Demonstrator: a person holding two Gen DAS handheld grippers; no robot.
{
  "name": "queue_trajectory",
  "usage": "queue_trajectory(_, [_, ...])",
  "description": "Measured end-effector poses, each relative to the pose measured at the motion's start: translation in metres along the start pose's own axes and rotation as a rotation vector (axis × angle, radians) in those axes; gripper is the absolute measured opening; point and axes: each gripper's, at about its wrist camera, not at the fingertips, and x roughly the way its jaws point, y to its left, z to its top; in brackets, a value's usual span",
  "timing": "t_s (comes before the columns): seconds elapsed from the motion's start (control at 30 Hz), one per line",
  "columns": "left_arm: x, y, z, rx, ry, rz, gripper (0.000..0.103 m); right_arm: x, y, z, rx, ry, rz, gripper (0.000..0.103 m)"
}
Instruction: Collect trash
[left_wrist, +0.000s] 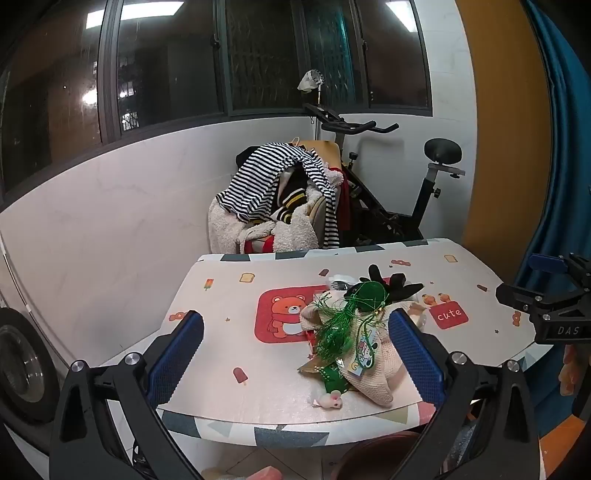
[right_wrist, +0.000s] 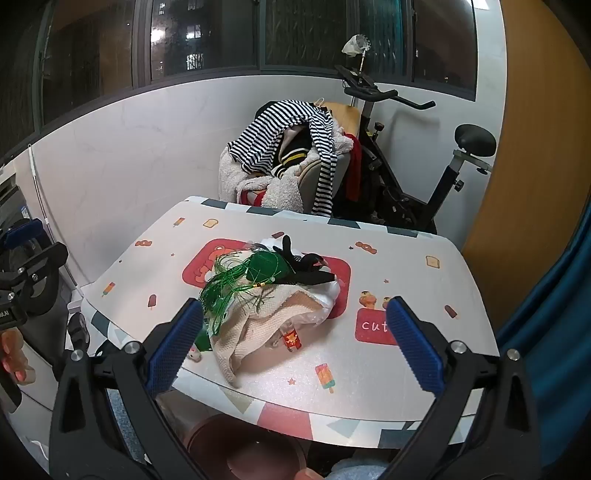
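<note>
One heap of cream knitted cloth and green tinsel (left_wrist: 347, 332) on cartoon-printed table (left_wrist: 221, 317), long axis near-to-far. Left gripper (left_wrist: 295, 354) and right gripper (right_wrist: 293, 341): jaws fully open, empty.

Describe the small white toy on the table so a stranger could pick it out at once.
Start at the cartoon-printed table and find the heap of cream knit cloth and green tinsel in its middle. At the heap's near edge, just past a green packet, lies the small white toy. It alone is tiny, white with pink spots, and sits apart on the bare tabletop.
</note>
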Motion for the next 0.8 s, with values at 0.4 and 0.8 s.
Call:
queue_trajectory(0.4, [-0.0006,-0.0011,0.0000,0.005,0.000,0.004,0.098,-0.0002,0.0001,-0.0001,0.000,0.003,-0.001,0.098])
queue_trajectory(0.8, [-0.0001,-0.0004,-0.0001,0.004,-0.001,0.001,0.098,-0.0009,0.0001,0.0001,-0.002,0.000,-0.001,0.097])
